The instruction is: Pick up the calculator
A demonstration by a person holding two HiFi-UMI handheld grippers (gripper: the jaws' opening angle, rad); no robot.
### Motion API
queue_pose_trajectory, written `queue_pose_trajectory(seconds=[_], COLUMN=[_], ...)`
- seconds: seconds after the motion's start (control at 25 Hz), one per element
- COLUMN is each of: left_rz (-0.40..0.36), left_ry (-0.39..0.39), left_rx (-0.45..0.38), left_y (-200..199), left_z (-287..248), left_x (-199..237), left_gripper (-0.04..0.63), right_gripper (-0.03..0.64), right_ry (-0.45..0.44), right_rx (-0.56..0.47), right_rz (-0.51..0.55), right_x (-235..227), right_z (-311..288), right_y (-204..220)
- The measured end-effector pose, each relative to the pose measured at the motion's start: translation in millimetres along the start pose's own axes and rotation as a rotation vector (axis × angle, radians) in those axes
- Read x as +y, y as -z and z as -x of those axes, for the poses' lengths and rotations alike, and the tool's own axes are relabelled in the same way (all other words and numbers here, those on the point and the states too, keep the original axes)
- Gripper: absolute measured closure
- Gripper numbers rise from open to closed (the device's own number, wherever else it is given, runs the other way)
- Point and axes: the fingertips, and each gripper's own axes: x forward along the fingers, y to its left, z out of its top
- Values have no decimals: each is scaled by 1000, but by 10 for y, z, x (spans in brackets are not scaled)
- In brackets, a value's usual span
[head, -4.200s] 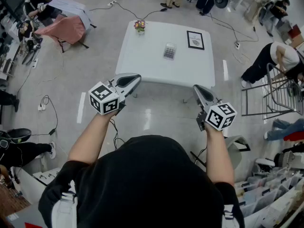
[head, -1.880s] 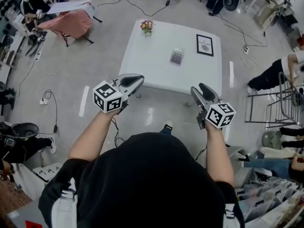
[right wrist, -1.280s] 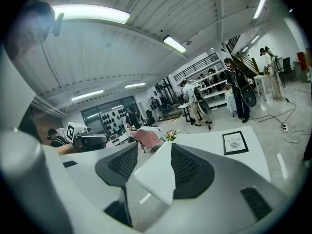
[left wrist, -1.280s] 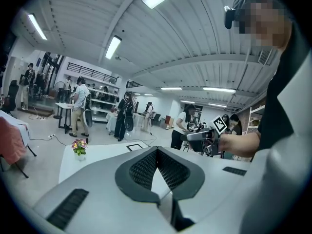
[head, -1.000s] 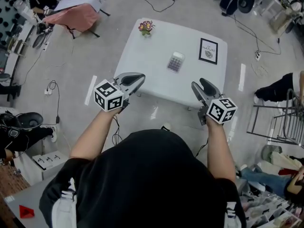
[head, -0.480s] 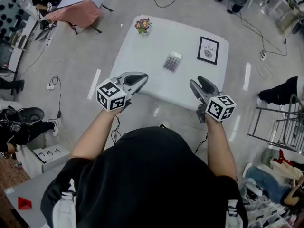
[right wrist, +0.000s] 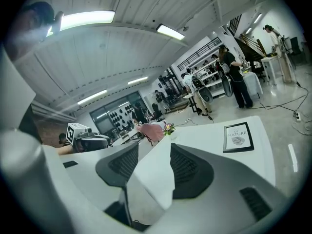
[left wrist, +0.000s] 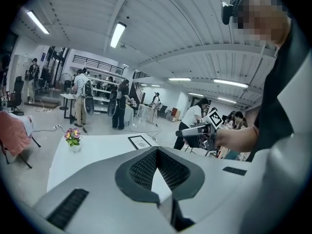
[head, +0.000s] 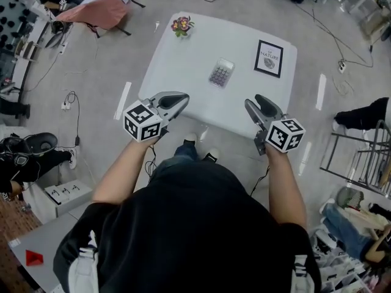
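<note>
The grey calculator (head: 221, 73) lies flat near the middle of the white table (head: 183, 54) in the head view. Both grippers hover at the table's near edge, well short of it. My left gripper (head: 181, 99) sits at the near left edge, its jaw tips touching and nothing between them (left wrist: 156, 150). My right gripper (head: 250, 105) is at the near right edge, with a gap between its jaw tips and nothing in it (right wrist: 155, 145). In both gripper views the jaws hide the calculator.
A small flower pot (head: 182, 25) stands at the table's far left corner and a framed print (head: 269, 58) lies at the far right. Cables, a pink-draped table (head: 98, 5) and a metal rack (head: 360, 157) surround the table. People stand in the background.
The person has walked up to the table; it now fills more of the head view and both grippers reach its near edge. The jaws look unchanged.
</note>
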Motion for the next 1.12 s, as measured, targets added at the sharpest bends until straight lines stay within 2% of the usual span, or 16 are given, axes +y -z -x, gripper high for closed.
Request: queue_pose_trajectory(seconds=[0.44,0.72,1.12], left_rz=[12,15,-12], left_ry=[52,102,220], left_rx=[4,8,9], left_y=[-31,-129,-364], left_z=[-173,-322,-433], left_x=[251,710,1229], left_gripper=[577,577,577], right_gripper=[402,402,402], right_ry=[25,76,155], right_rx=[15,13,-32], right_rz=[7,-12,-13], right_x=[-68,-172,-86], right_z=[-211,-540,-983], right_y=[-94,-211,-517])
